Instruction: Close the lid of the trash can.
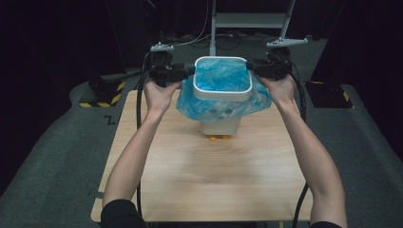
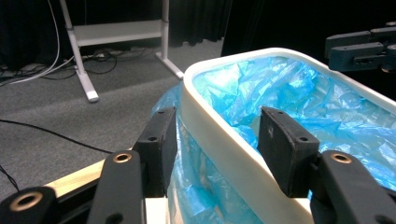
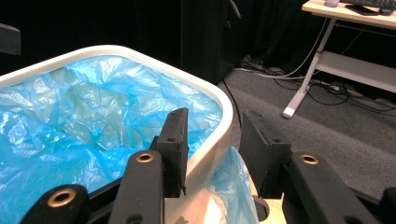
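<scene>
While both grippers straddle opposite sides of the white ring (image 1: 222, 93) that caps the small white bin (image 1: 220, 124), the work in hand looks like fitting a blue bag (image 1: 223, 105) into that bin. The bin stands near the far edge of the wooden table (image 1: 204, 175), with the bag lining its inside and its loose skirt spilling out below the ring all round.

The left gripper (image 1: 187, 72) has one jaw outside the ring and one inside, over the liner; in the left gripper view there is a gap between each pad and the rim (image 2: 219, 140), so it stands open around the rim and grips nothing. The right gripper (image 1: 251, 67) sits the same way on the opposite side, its jaws also apart from the rim (image 3: 219, 135) in the right gripper view, open and not clamping.

Judging from this, the ring appears seated and level, and the step is the release after pressing it down. The next move probably calls for drawing both grippers straight out and away from the rim without snagging the thin plastic, since a caught fold could drag the ring askew or tip the light bin.
</scene>
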Demonstrator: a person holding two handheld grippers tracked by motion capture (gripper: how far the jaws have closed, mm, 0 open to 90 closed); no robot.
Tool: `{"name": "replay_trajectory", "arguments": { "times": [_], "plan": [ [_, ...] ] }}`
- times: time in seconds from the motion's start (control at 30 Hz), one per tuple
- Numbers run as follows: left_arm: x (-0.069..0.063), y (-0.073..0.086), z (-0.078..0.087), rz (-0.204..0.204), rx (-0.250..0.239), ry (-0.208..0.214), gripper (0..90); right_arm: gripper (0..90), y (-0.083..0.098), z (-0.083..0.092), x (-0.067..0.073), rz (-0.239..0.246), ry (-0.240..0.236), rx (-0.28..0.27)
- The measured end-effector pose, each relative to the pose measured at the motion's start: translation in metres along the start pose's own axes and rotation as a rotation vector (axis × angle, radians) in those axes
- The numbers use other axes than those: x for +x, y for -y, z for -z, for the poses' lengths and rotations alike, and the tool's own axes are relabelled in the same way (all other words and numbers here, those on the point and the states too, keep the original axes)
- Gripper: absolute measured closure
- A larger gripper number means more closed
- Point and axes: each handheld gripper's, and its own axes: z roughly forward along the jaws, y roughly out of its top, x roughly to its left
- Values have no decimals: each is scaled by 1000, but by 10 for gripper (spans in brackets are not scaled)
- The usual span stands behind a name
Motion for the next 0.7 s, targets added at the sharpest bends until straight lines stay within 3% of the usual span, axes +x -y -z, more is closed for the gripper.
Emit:
{"name": "replay_trajectory", "arguments": {
  "times": [0.23,0.7],
  "plan": [
    [3,0,11,11,-19,-8,459,615,2,13,-6,-14,-10,-27],
    [0,0,24,-17,-25,-31,443,614,4,40,-11,-10,-13,-69]
  ]
}}
